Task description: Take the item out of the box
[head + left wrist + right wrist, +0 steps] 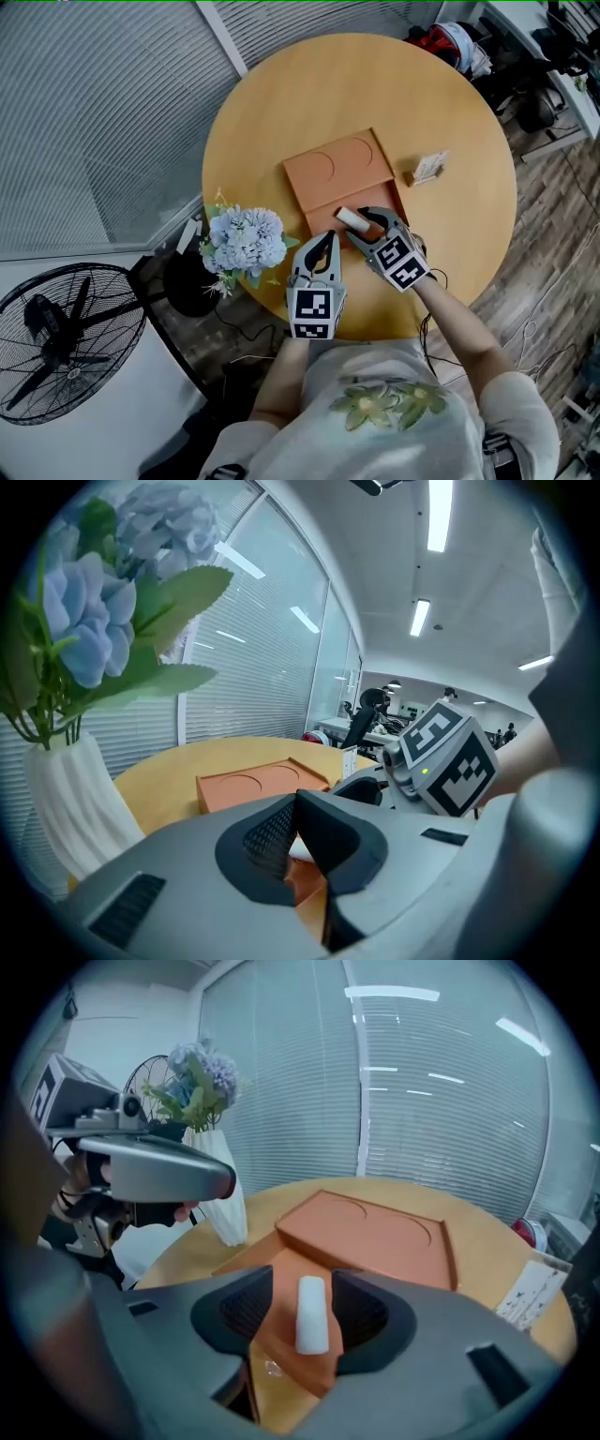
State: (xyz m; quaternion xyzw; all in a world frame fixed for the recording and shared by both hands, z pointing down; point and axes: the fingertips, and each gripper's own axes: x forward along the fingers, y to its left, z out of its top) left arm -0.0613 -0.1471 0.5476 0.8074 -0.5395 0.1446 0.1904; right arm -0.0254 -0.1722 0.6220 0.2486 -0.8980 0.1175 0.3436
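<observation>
The right tool's [314, 1309] own view showed jaws wide apart either side of the white cylinder [312, 1316], which lay unclamped on the orange box's [375, 1232] flap near the bench's [281, 112] near edge. The left tool's [295, 834] view showed jaws together, holding nothing.

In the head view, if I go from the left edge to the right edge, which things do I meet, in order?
Black fan → blue flowers → left hand-held gripper → right hand-held gripper → small card stand. The orange box overlaps both grippers, so I omit it.
</observation>
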